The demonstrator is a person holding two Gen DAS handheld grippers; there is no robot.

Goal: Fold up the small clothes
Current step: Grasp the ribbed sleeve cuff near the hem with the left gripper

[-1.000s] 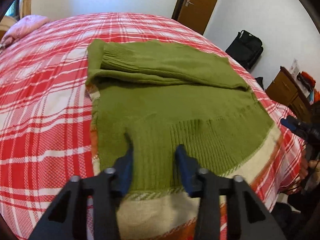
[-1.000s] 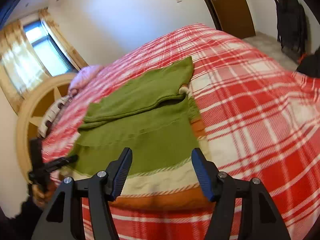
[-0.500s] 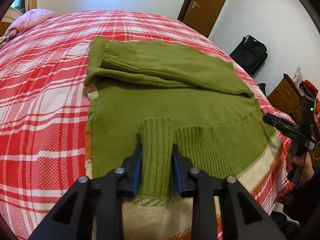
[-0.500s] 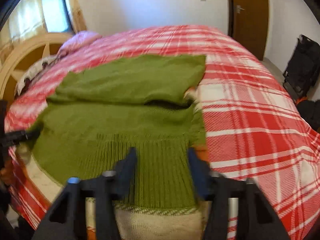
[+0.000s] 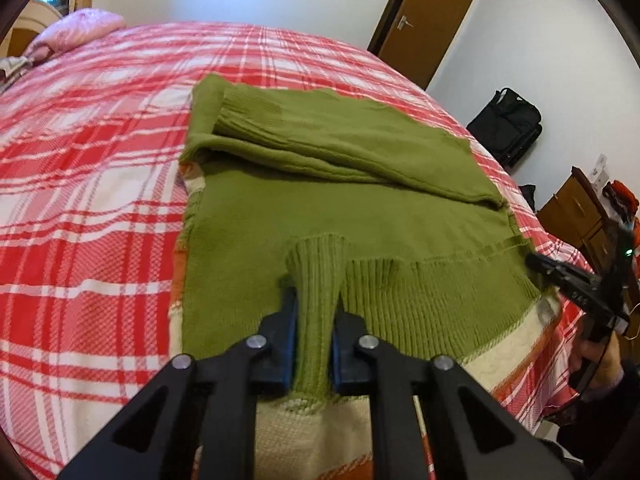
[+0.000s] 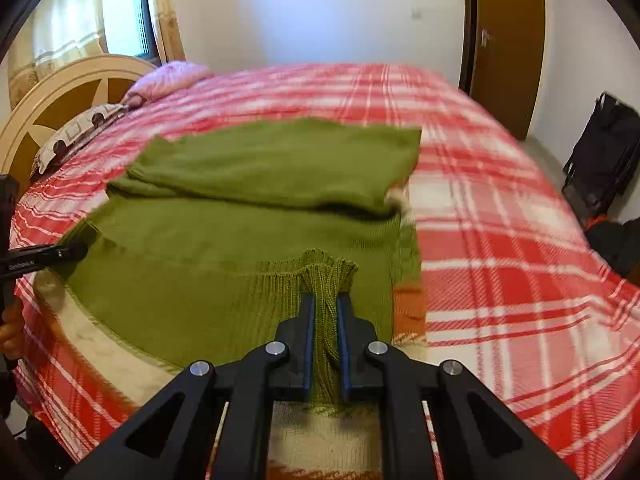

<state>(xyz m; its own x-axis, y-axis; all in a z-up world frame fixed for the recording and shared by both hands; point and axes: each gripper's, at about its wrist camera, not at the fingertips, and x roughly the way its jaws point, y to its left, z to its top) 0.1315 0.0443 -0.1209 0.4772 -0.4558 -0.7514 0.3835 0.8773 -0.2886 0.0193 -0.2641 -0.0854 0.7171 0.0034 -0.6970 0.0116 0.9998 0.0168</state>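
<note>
Blue-padded left gripper (image 5: 314, 320): its jaws had just been closing and were clamped on a raised pleat of ribbed hem, which stood bunched up between the pads.
Right gripper (image 6: 323, 322): its jaws had likewise just been closing and pinched a tighter, twisted bunch of the same ribbed hem near the garment's right edge.
Green sweater (image 5: 360, 216): lay flat on the bed, its far part folded over in a thick layer, with the ribbed hem nearest the cameras; a cream and orange knitted layer showed under it along the near and side edges.
Bedspread (image 5: 92, 208): red and white plaid, covering the whole bed under the sweater.
Pink pillow (image 6: 172, 78): at the head of the bed, well apart from the sweater.
Headboard (image 6: 60, 96): cream and brown, curved, beside the pillow.
Door (image 5: 424, 20): brown, shut, in the far wall.
Black bag (image 5: 506, 124): on the floor beside the bed.
</note>
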